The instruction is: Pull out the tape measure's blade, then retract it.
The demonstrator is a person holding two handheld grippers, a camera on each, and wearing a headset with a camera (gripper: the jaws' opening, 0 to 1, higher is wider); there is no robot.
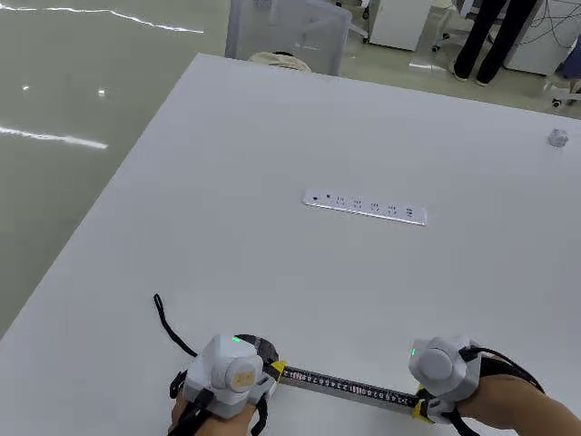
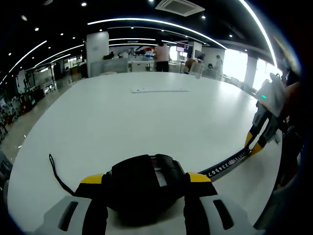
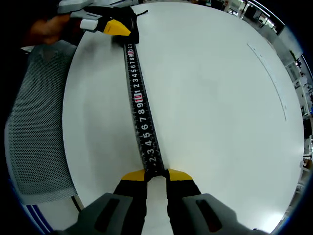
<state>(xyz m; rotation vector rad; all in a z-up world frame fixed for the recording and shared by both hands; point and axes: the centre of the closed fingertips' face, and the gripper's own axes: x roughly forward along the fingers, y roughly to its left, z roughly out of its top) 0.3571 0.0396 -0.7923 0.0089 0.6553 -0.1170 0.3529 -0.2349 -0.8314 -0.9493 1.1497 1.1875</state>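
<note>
My left gripper [image 2: 145, 180] is shut on the black tape measure case [image 2: 144, 183], low near the table's front edge. In the head view the left gripper [image 1: 238, 365] sits at the bottom left. The dark numbered blade [image 1: 349, 388] runs from the case across to my right gripper [image 1: 427, 407]. In the right gripper view the blade [image 3: 140, 115] stretches away over the white table, and my right gripper [image 3: 156, 175] is shut on its end. The black wrist strap [image 1: 168, 324] trails off the case to the left.
A white power strip [image 1: 365, 206] lies flat in the middle of the white table [image 1: 272, 163]. A small grey object [image 1: 557, 137] sits at the far right. A person [image 1: 490, 36] stands beyond the far edge. A grey mesh sleeve [image 3: 41, 122] shows beside the blade.
</note>
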